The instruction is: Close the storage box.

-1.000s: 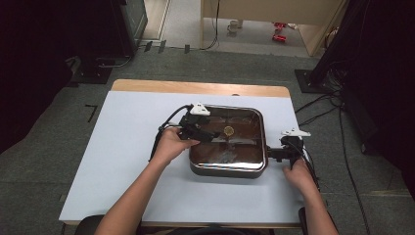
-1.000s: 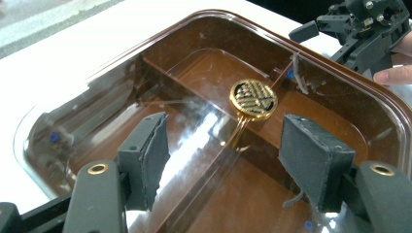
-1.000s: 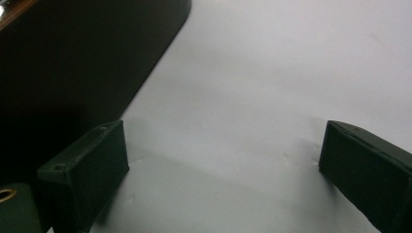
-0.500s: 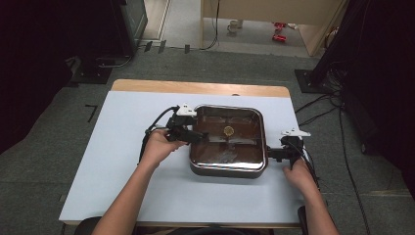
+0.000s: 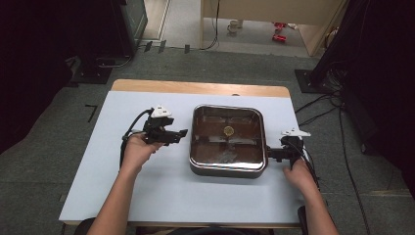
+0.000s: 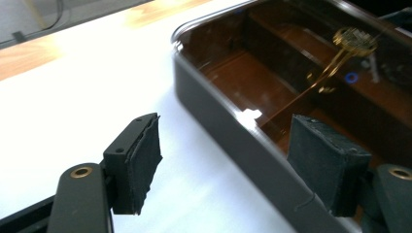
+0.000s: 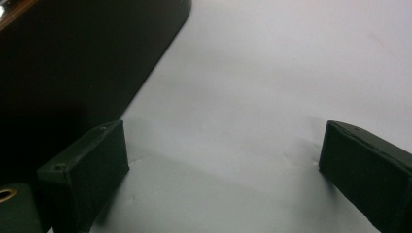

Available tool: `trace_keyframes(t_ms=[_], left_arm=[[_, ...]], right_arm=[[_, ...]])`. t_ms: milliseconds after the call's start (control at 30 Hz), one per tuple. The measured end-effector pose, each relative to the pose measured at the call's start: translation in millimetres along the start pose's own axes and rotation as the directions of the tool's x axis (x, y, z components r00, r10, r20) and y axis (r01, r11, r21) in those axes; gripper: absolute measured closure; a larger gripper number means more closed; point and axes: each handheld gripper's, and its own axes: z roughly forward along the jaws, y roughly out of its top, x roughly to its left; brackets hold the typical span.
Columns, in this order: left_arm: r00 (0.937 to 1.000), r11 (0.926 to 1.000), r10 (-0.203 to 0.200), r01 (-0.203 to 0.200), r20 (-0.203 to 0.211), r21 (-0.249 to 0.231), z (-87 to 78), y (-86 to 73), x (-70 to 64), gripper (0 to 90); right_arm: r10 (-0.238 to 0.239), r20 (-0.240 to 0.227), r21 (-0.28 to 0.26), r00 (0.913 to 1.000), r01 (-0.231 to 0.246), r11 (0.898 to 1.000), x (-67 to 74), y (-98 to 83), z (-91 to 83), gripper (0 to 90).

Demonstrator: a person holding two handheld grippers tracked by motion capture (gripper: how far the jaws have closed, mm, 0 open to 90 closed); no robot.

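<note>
Square dark pan, glossy brown inside with a small brass-coloured piece at its middle, sits right of centre on the white table. Left gripper held level just off the pan's left wall, pointing at it; its jaws have just been opening and stand well apart with nothing between them, one pad over bare table, the other in front of the pan wall. Right gripper at the pan's right side near the front corner, jaws spread wide over bare table, gripping nothing.
</note>
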Motion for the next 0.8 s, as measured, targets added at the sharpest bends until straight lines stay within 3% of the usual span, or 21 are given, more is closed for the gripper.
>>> trace_keyframes(t_ms=[167, 233, 400, 567, 667, 800], left_arm=[[0.9993, 0.9996, -0.027, 0.027, -0.027, 0.01, -2.7, -12.9, 6.9, 26.8], [0.9971, 0.9993, -0.034, 0.035, -0.067, 0.016, -3.2, -23.6, 10.9, 26.6], [0.9933, 0.9992, -0.037, 0.039, -0.109, 0.01, -2.9, -43.7, 14.9, 24.4], [0.9918, 0.9973, -0.068, 0.07, -0.109, 0.021, -1.5, -56.8, 16.8, 21.7], [0.9873, 0.9923, -0.108, 0.114, -0.117, 0.048, 1.2, -68.4, 17.0, 21.5], [0.9858, 0.991, -0.101, 0.112, -0.134, 0.074, 3.9, -79.1, 13.1, 23.3]], right_arm=[[0.0, 0.0, 0.0, 1.0, 0.0, 1.0, 0.1, 0.0, 0.0, 3.0], [0.001, 0.0, 0.001, 1.0, -0.001, 1.0, 0.1, 0.0, -0.1, 3.0], [-0.001, 0.001, 0.0, 1.0, 0.001, 1.0, 0.1, 0.0, 0.0, 3.0], [-0.001, 0.001, 0.0, 1.0, 0.001, 1.0, 0.1, 0.0, 0.0, 3.0], [0.001, 0.001, -0.001, 1.0, -0.001, 1.0, 0.3, 0.0, 0.0, 3.0], [0.0, 0.001, 0.0, 1.0, 0.0, 1.0, 0.3, 0.0, 0.0, 3.0]])
